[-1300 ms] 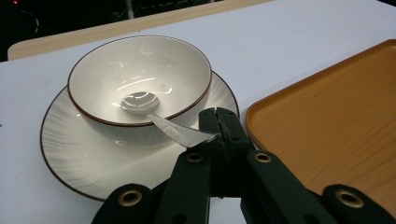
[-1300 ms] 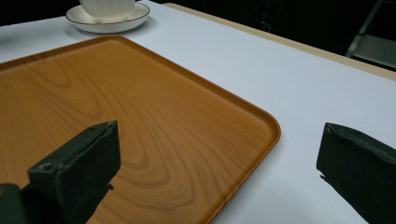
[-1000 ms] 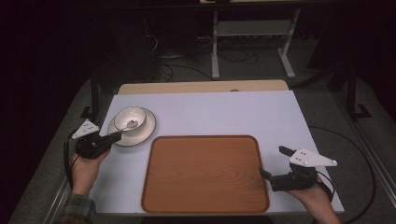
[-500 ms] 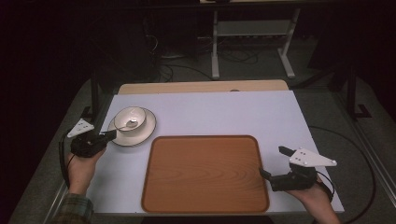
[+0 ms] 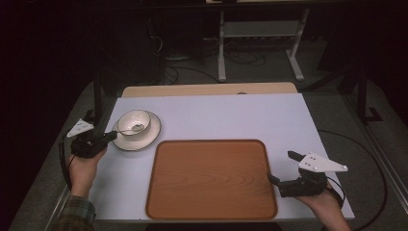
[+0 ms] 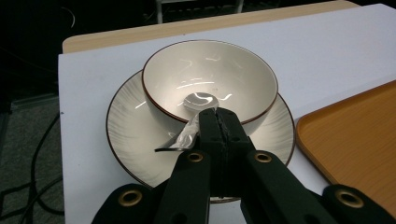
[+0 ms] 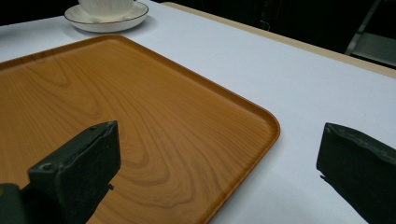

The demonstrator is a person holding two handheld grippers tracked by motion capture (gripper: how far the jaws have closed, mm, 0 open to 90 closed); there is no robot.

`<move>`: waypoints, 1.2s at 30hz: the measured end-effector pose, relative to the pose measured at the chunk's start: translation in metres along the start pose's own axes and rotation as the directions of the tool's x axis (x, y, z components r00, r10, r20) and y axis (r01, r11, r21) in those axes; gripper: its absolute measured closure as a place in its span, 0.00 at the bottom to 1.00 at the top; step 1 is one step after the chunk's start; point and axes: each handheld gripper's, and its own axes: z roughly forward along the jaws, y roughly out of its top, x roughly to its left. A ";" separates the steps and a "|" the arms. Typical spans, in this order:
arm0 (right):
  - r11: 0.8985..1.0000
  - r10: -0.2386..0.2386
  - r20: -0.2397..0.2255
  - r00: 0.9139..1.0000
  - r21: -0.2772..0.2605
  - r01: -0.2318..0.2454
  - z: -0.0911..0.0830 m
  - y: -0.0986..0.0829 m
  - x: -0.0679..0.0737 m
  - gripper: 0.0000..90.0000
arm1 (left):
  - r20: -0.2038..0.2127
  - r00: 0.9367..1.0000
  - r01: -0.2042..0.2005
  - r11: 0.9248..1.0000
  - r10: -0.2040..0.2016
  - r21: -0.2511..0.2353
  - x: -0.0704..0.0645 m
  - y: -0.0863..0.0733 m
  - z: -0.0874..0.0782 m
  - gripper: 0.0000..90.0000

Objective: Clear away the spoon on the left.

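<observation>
1. Left gripper view: the left gripper [image 6: 218, 122] has its jaws pressed together on the handle of a shiny spoon [image 6: 194, 119].
2. The spoon's head lies inside the white bowl [image 6: 210, 79], which stands on a white plate [image 6: 126, 135] at the table's [image 5: 216, 115] left side.
3. High view: the right gripper [image 5: 281, 168], jaws spread wide, sits just beside the right edge of the wooden tray [image 5: 211, 178], holding nothing.

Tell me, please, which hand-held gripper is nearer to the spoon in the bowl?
The left. The left hand-held gripper is shut on the spoon handle at the bowl rim. The right hand-held gripper sits open by the wooden tray's right edge, far from it.
</observation>
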 end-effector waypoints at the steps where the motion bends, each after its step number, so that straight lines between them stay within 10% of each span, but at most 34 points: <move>1: 1.000 0.000 0.000 1.000 0.000 0.000 0.000 0.000 0.000 0.00 | -0.003 1.000 0.004 1.000 -0.004 0.001 0.001 0.000 0.000 1.00; 36: 1.000 0.001 0.007 1.000 0.004 -0.001 0.002 -0.001 0.001 0.00 | -0.053 0.996 0.064 0.997 -0.066 -0.034 0.031 0.010 0.025 1.00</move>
